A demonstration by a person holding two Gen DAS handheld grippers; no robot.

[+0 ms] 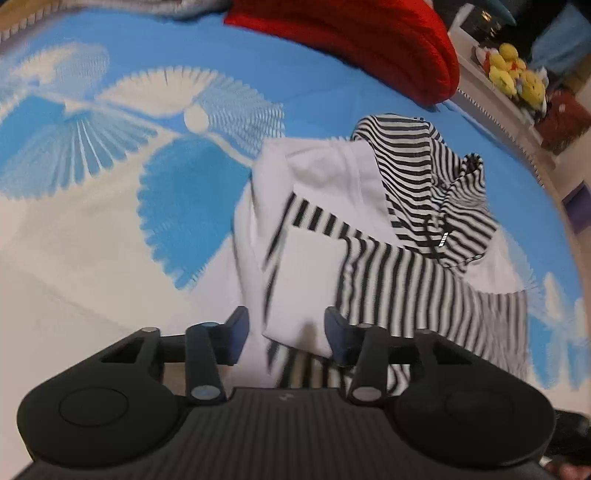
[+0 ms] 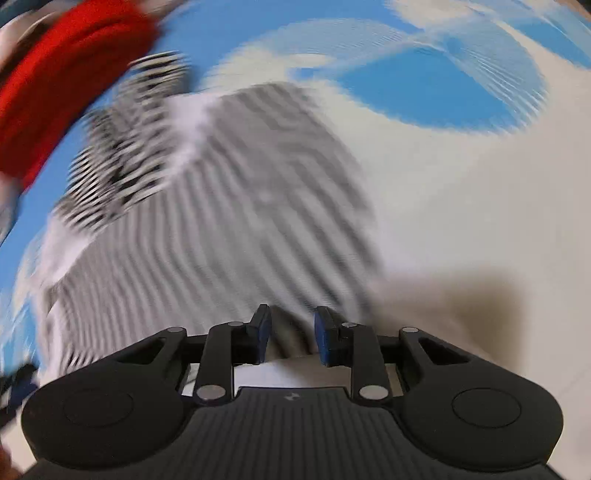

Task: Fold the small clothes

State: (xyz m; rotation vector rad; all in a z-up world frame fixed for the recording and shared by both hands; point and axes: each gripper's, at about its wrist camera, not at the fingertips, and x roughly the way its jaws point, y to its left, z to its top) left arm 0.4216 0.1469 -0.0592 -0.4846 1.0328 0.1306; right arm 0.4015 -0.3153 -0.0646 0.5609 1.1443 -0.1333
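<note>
Striped garment [image 1: 388, 236], black-and-white with white panels, lies partly folded on the blue-and-white bedspread [image 1: 110, 177]. It is the landmark for everything below.

Left gripper [image 1: 284, 328]: jaws part-open, moderate gap. The garment's near white fold sits in that gap, but the pads do not visibly press on it. No grip that I can confirm.

Right gripper [image 2: 291, 338]: jaws narrow but apart, directly over the garment's near hem [image 2: 229, 236]. Heavy motion blur in the right wrist view, so I can't tell if the pads touch cloth. Nothing visibly pinched.

Edges and room:
- Left of the garment in the left wrist view: wide stretch of bare spread with only the printed fan pattern.
- Beyond the garment: red fabric mass [image 1: 354, 40] close to the striped hood [image 1: 436, 192], a strip of blue spread between them. Tightest side.
- Right of the garment: spread runs on a little, then the bed edge.
- Right wrist view: open pale spread to the right of the garment, the gripper's shadow falling on it.

Surface: soft, flat, no creases worth noting near the garment.

Room: past the bed edge, a white shelf [image 1: 476, 74] with yellow plush toys [image 1: 513, 70] and something dark red beside them. Grey fabric [image 1: 184, 7] at the far end of the spread.
</note>
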